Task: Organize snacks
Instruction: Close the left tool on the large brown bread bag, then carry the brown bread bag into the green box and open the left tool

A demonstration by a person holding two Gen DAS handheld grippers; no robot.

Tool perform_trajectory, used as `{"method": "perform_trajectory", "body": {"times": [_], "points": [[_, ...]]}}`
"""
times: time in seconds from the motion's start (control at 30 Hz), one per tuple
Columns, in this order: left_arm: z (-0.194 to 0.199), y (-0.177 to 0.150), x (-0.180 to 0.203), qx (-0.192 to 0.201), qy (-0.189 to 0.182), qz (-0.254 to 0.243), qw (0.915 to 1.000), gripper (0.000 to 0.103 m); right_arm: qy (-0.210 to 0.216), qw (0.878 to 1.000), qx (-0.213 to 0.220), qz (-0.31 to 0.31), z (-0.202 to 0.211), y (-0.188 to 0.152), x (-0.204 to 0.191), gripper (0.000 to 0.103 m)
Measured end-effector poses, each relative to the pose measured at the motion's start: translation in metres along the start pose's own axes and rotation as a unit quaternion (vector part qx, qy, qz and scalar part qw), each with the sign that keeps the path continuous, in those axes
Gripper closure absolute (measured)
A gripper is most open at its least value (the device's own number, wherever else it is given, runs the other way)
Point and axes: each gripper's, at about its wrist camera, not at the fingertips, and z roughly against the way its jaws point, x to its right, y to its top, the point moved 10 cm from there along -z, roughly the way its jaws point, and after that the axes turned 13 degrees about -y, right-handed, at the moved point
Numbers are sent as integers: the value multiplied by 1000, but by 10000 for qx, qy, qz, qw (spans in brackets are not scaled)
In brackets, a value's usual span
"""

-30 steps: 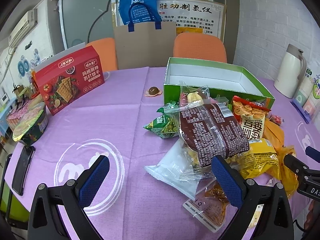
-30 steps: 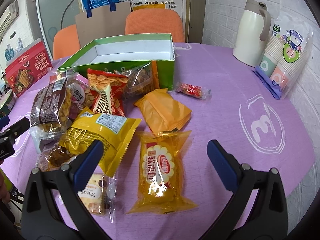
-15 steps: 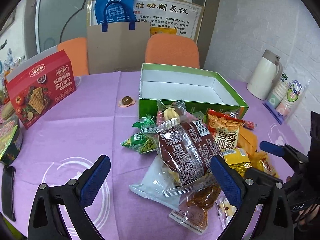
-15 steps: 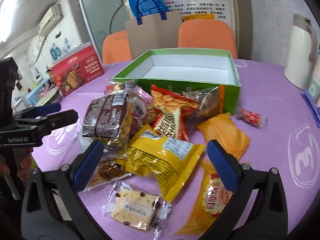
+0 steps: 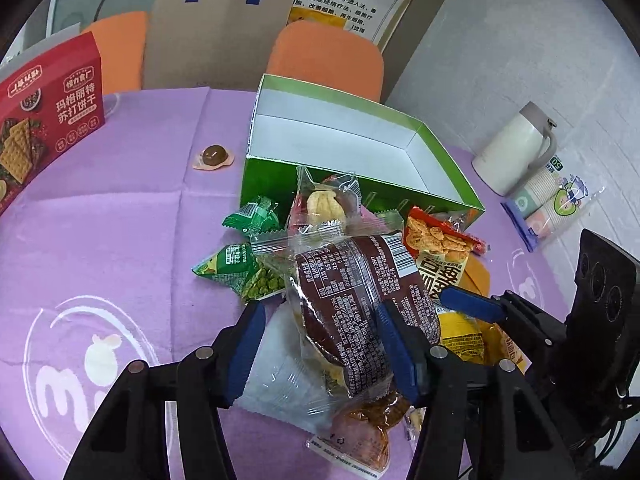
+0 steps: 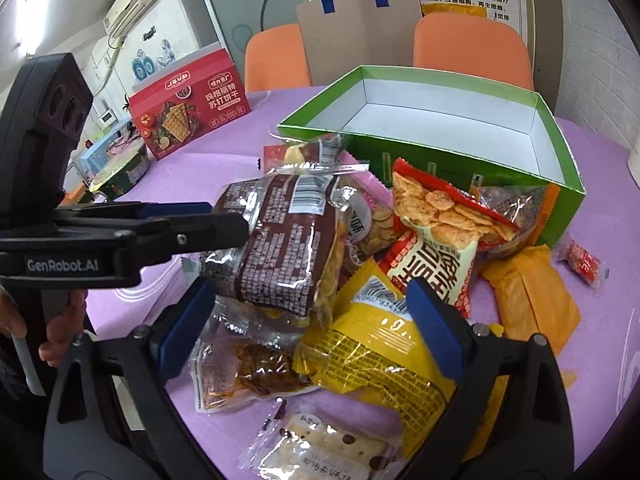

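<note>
A pile of snack packs lies on the purple tablecloth in front of an open, empty green box (image 5: 352, 148) (image 6: 440, 120). My left gripper (image 5: 320, 344) straddles a brown pack (image 5: 352, 304) (image 6: 280, 240) on top of the pile; its jaws are partly closed around the pack, the right pad touching it. In the right wrist view the left gripper (image 6: 224, 228) reaches the pack from the left. My right gripper (image 6: 312, 328) is open above a yellow pack (image 6: 372, 352), empty. It also shows in the left wrist view (image 5: 472, 304).
A red-and-white chip bag (image 6: 436, 232), an orange pack (image 6: 528, 296), green pea packs (image 5: 240, 268) and a cracker pack (image 6: 324, 452) lie around. A red biscuit box (image 5: 44, 116) stands at left, a white thermos (image 5: 516, 148) and cups (image 5: 552, 200) at right.
Both grippers moved in toward the pile. The left jaws narrowed around the brown pack. The right gripper swung left and lower over the yellow pack.
</note>
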Motion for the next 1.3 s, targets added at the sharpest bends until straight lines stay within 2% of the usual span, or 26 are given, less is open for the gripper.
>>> {"method": "perform_trajectory", "body": {"times": [0.1, 0.23, 0.27, 0.37, 0.43, 0.47, 0.63, 0.73, 0.87, 0.97, 1.07, 1.13, 1.17, 1.3], "points": [[-1, -2, -4, -106, -185, 151, 9997, 43, 107, 9999, -72, -13, -4, 1, -3, 17], [-6, -4, -4, -259, -158, 52, 9995, 43, 262, 9995, -147, 38, -7, 0, -11, 32], [-4, -5, -5, -299, -204, 74, 9993, 44, 304, 9994, -167, 13, -6, -1, -12, 33], [8, -4, -11, -183, -293, 300, 9990, 43, 265, 9996, -76, 20, 0, -2, -10, 33], [6, -6, -7, -283, -463, 376, 9978, 43, 296, 9995, -117, 1, -2, -2, -10, 33], [4, -7, -2, -351, -534, 303, 9975, 43, 303, 9995, -126, -6, -3, -1, -10, 33], [-4, -12, 11, -452, -443, -78, 9980, 43, 295, 9995, -111, 58, 3, -6, -14, 33], [0, -14, 12, -439, -576, -105, 9973, 43, 321, 9994, -65, 95, 8, -9, -14, 33], [-2, -9, 6, -370, -723, 102, 9966, 46, 313, 9995, -31, 38, 9, -8, -11, 33], [-2, -10, 6, -373, -789, 75, 9962, 47, 479, 9987, 19, -167, 13, -7, -3, 33], [-1, -11, 6, -362, -1017, 162, 9940, 55, 674, 9967, -14, -449, 15, -5, 8, 34], [-3, -12, 7, -363, -1068, 169, 9935, 57, 771, 9957, -81, -510, 11, -4, 8, 44], [-4, -12, 5, -356, -985, 113, 9944, 63, 852, 9948, -141, -548, 7, -4, 7, 47], [-5, -11, 4, -232, -653, -24, 9976, 72, 964, 9920, -178, -792, -1, 1, 12, 59]]}}
